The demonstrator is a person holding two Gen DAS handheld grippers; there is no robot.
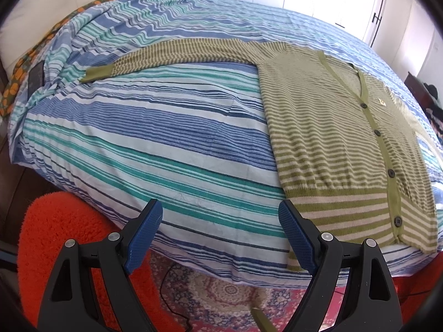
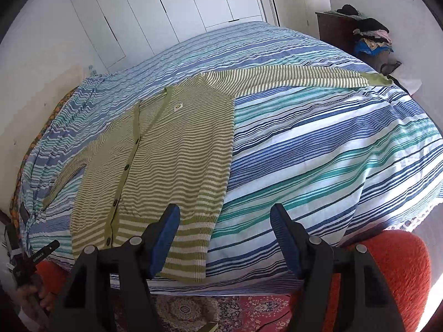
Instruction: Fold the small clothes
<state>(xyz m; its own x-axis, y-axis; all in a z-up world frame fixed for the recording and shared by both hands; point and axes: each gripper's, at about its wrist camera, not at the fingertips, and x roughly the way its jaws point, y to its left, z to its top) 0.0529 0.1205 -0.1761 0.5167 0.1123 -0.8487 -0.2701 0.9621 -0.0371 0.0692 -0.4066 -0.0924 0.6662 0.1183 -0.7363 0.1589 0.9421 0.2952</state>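
Jaws, left gripper (image 1: 220, 238): I held them wide apart, gripping nothing, just short of the bed edge.
Jaws, right gripper (image 2: 224, 238): also wide apart and empty; the left finger overlapped the hem in view, but I could not tell whether it touched.
Cardigan (image 1: 326, 127): it lay flat and face up on the striped bedspread (image 1: 155, 138), buttoned, hem toward me at the bed's near edge.
Left sleeve (image 1: 177, 52): stretched straight out sideways, cuff well apart from the body.
Right sleeve (image 2: 293, 78): likewise stretched out, its cuff at the far bed edge.
Step in hand: I judged this the start; the garment was spread, no fold made.
Next move: I judged each sleeve needed pinching near its cuff and carrying across the chest, keeping the knit flat.
Count: one cardigan, two sleeves, two grippers; five dark buttons (image 1: 391, 173) visible in the left view.
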